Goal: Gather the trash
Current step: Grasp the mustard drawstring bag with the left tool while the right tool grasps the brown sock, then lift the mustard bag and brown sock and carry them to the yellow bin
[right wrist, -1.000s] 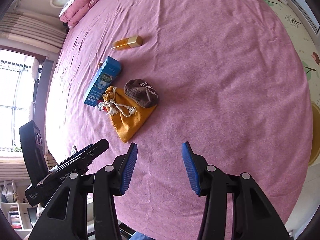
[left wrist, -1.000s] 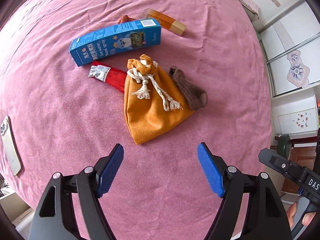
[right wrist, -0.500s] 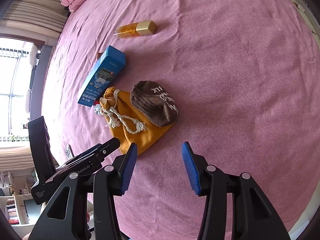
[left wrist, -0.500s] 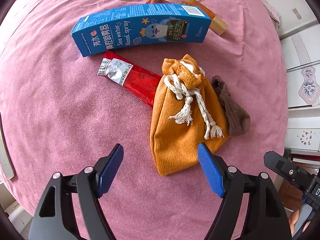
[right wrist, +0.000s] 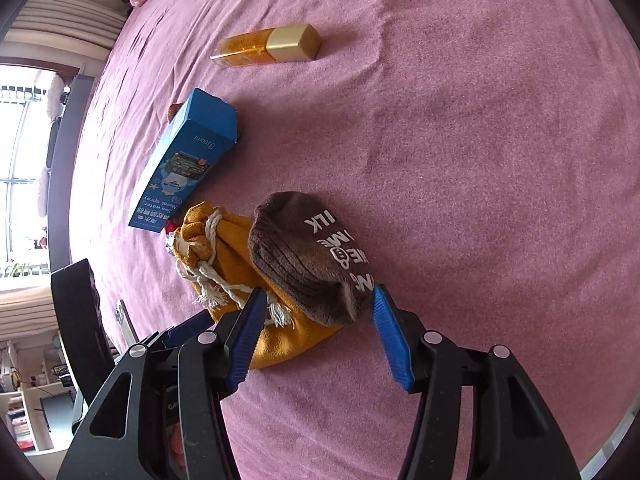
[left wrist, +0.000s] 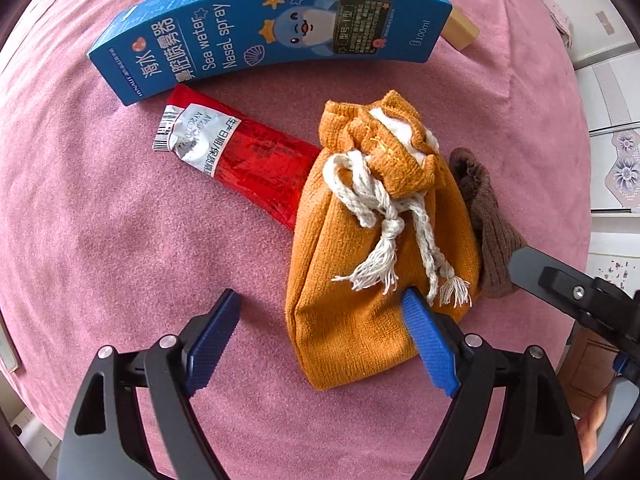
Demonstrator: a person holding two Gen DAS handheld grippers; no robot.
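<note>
1. lying on a pink bedspread (left wrist: pixel 100 248), in the left wrist view, a blue nasal spray box (left wrist: pixel 264 28) sits farthest left and highest, its long axis running across the picture, the barcode end toward the right.
2. just below it a red foil tube (left wrist: pixel 240 160) lies slanted; its crimped silver end points up-left toward the box, and its other end goes under the bag.
3. right of the tube an orange drawstring bag (left wrist: pixel 360 280) lies flat, its long axis near vertical in the picture, the gathered mouth pointing up and the closed bottom toward the camera. a white cord (left wrist: pixel 380 216) is knotted at its neck, the frayed ends trailing down over the cloth.
4. a brown sock (left wrist: pixel 488 232) lies against the bag's right edge, running the same way as the bag.
5. a gold-capped amber bottle (right wrist: pixel 268 46) lies on its side beyond the box in the right wrist view, cap pointing right.
6. the left gripper (left wrist: pixel 324 340) hangs over the bag's lower left corner, its jaws wide and opening; its right pad is in front of the cloth, the left over bare bedspread, and neither presses on the bag.
7. the right gripper (right wrist: pixel 320 340) has its jaws about half spread and opening, nothing pinched; the near end of the sock sits just ahead between the pad tips, untouched as far as i can tell.
</note>
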